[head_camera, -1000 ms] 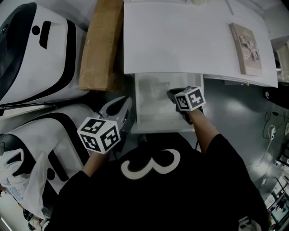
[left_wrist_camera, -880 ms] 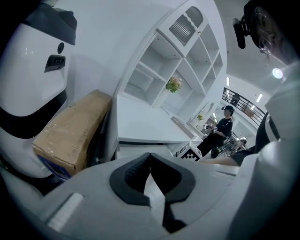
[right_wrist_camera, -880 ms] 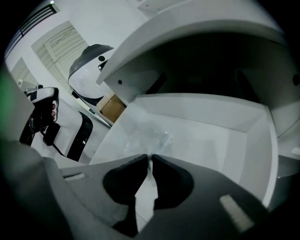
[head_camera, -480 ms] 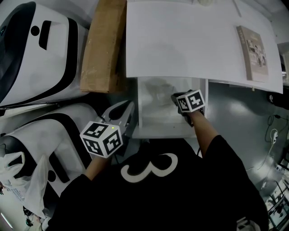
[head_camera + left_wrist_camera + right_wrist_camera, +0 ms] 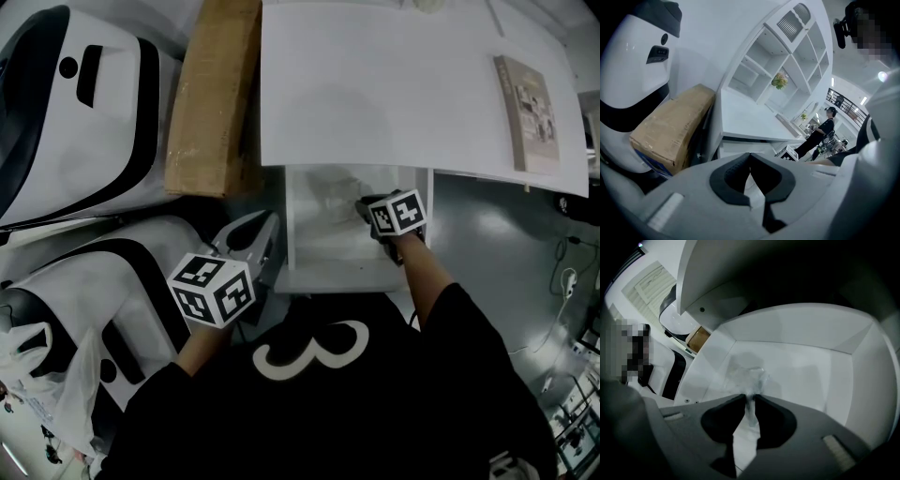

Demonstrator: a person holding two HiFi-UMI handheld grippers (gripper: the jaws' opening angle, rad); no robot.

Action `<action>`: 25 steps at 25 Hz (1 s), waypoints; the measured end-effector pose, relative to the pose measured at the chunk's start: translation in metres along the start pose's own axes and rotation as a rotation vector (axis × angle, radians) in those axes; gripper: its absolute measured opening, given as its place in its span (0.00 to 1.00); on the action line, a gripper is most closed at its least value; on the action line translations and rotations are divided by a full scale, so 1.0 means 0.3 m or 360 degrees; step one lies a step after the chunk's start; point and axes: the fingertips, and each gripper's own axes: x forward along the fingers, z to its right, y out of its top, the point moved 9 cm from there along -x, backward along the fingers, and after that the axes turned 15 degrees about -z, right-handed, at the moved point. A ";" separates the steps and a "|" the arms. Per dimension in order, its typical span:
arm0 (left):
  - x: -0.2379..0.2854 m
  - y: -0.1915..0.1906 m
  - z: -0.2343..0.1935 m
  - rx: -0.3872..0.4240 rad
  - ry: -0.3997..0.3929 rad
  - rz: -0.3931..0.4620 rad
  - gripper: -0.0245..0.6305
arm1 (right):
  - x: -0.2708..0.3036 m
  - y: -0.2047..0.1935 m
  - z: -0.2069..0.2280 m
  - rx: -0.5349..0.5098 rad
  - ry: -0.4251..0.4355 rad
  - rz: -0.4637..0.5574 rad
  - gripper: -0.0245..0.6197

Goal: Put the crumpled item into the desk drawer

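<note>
The white desk drawer (image 5: 293,234) stands pulled out below the desk top. My right gripper (image 5: 364,202) reaches into it from the right. A crumpled clear plastic item (image 5: 337,192) lies on the drawer floor just ahead of the jaws. In the right gripper view a strand of the crumpled item (image 5: 748,373) runs between the tips of the right gripper (image 5: 749,398). The jaws are opening, and the pads still touch the strand. My left gripper (image 5: 267,225) hovers outside the drawer's left side. The left gripper (image 5: 750,155) is shut, its tips meeting on nothing.
A long cardboard box (image 5: 214,94) leans left of the white desk top (image 5: 375,84). A book (image 5: 528,111) lies at the desk's right edge. Large white and black shells (image 5: 75,112) fill the left side. A plastic bag (image 5: 47,375) sits bottom left. A person (image 5: 822,131) stands far off.
The right gripper has stayed inside the drawer, almost in place. The crumpled item shows a little more clearly ahead of its jaws. The left gripper has barely shifted.
</note>
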 end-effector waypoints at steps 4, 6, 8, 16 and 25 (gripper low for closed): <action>-0.003 0.013 0.004 0.0018 -0.0004 0.0003 0.05 | -0.007 -0.002 0.006 0.0008 -0.0044 0.0007 0.20; -0.009 0.017 0.005 0.0028 -0.0006 0.0007 0.05 | -0.014 0.000 0.004 0.0007 -0.0061 0.0020 0.28; -0.017 0.019 0.005 0.0035 -0.0004 0.0011 0.05 | -0.025 0.005 -0.001 -0.0002 -0.0075 0.0040 0.34; -0.047 0.005 0.034 0.0087 -0.0032 0.0048 0.05 | -0.170 0.012 -0.078 -0.0057 -0.0100 0.0247 0.36; -0.148 -0.038 0.106 0.0151 -0.0102 0.0130 0.05 | -0.443 -0.061 -0.311 -0.0236 -0.0064 0.0622 0.36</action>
